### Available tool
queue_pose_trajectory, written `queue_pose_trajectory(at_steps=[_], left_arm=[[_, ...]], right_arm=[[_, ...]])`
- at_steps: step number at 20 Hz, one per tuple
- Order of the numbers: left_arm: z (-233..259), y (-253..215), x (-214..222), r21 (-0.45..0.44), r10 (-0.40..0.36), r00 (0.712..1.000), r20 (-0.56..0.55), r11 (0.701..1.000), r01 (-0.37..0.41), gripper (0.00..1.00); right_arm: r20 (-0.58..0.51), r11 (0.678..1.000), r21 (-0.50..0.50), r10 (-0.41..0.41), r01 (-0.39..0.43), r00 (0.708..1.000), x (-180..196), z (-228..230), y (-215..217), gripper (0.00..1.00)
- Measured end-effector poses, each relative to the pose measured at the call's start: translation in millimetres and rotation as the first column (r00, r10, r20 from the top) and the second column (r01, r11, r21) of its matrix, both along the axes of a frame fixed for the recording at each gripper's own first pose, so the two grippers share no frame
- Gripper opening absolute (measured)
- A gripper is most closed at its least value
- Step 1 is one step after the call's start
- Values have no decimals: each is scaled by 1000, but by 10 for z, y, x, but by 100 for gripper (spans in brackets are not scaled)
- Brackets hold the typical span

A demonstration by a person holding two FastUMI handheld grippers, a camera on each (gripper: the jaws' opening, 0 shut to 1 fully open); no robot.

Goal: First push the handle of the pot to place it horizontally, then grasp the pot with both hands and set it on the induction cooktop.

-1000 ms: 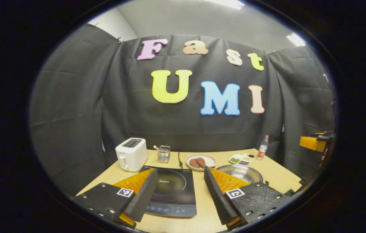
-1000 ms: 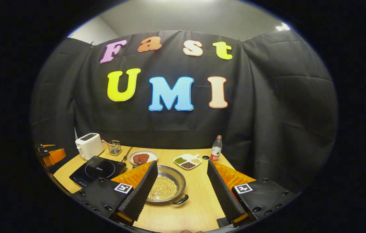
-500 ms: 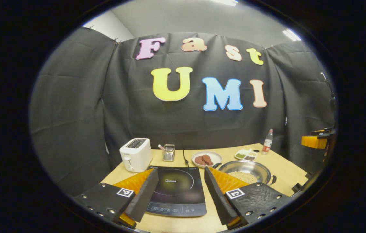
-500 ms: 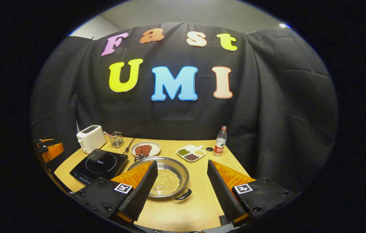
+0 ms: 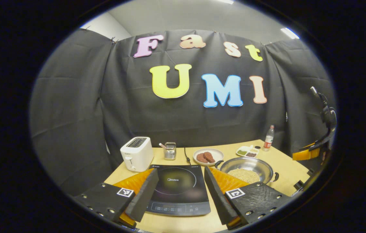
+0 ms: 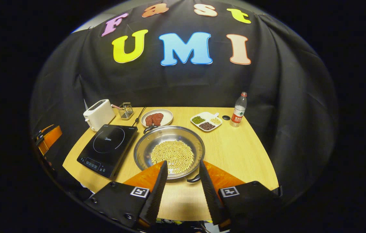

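A steel pot (image 6: 169, 147) holding pale beans sits on the wooden table (image 6: 234, 155), just right of the black induction cooktop (image 6: 108, 149). One dark loop handle (image 6: 149, 128) points to the far left and the other handle (image 6: 194, 178) to the near right. My right gripper (image 6: 183, 162) hovers over the pot's near rim, open with a narrow gap, and the near handle shows between its fingers. My left gripper (image 5: 180, 171) is open above the cooktop (image 5: 178, 187), with the pot (image 5: 247, 165) off to its right.
Along the back of the table stand a white toaster (image 6: 98, 114), a wire holder (image 6: 126, 110), a plate of meat (image 6: 157, 118), a sectioned dish (image 6: 206, 121) and a water bottle (image 6: 239, 109). A black cord (image 6: 139, 116) runs behind the cooktop. The table's front edge is close.
My right gripper has moved forward and tilted down over the pot, and its fingers have narrowed. My left gripper has shifted slightly, bringing more of the pot into its view.
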State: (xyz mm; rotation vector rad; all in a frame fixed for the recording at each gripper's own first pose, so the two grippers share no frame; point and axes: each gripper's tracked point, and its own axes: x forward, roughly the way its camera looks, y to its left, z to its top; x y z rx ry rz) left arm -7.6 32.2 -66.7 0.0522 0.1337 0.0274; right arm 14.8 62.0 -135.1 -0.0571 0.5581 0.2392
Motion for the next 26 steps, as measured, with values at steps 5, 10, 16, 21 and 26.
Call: queue_pose_trajectory(at_steps=[5, 10, 16, 21, 26], left_arm=[[-29, -7, -13, -1, -13, 1000, -13, 1000, 13, 87], [-123, -68, 0, -32, -29, 999, -33, 999, 28, 87], [-121, -226, 100, -5, -11, 998, -58, 1000, 11, 87], [-137, -538, 219, -4, -5, 996, -87, 1000, 5, 87], [-246, -777, 203, -13, 9, 991, -133, 1000, -10, 88]], right_arm=[[-115, 996, -47, 71, -76, 991, 58, -304, 169, 18], [-235, 992, -20, 115, -123, 965, -17, -599, 304, 3], [-335, 984, -3, 165, -177, 928, -157, -1034, 210, 2], [-405, 978, 24, 199, -207, 892, -142, -1333, 129, 1], [-458, 973, 63, 226, -222, 860, -14, -1478, 145, 1]])
